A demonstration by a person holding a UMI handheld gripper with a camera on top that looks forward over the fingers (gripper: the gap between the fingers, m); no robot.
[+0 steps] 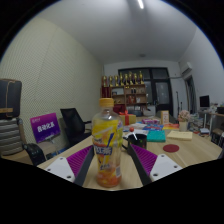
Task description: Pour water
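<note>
Probably fairly heavy for its size: bottle (107, 143) looks close to full of orange-yellow liquid, orange cap on. Likely thin plastic, so some give under pressure and a glossy, slippery label. Best taken at mid-body, across the label band, low enough to keep balance when tipped; squeezing too hard with the cap off could push liquid out.

Stands upright between the two fingers of the gripper (108, 167), base on the wooden table (190, 152), lower body level with the magenta pads (78, 160). Pads sit right against the bottle's sides, or nearly so; cannot tell for certain whether both press on it or whether a sliver of gap remains, since the bottle also rests on its own base.

Beyond the bottle: a black cup-like container (137, 141) just ahead of the right finger, a teal box (156, 134) farther off, a red coaster (171, 148) to the right. No obvious receiving vessel confirmed; the black container seems the likeliest target.
</note>
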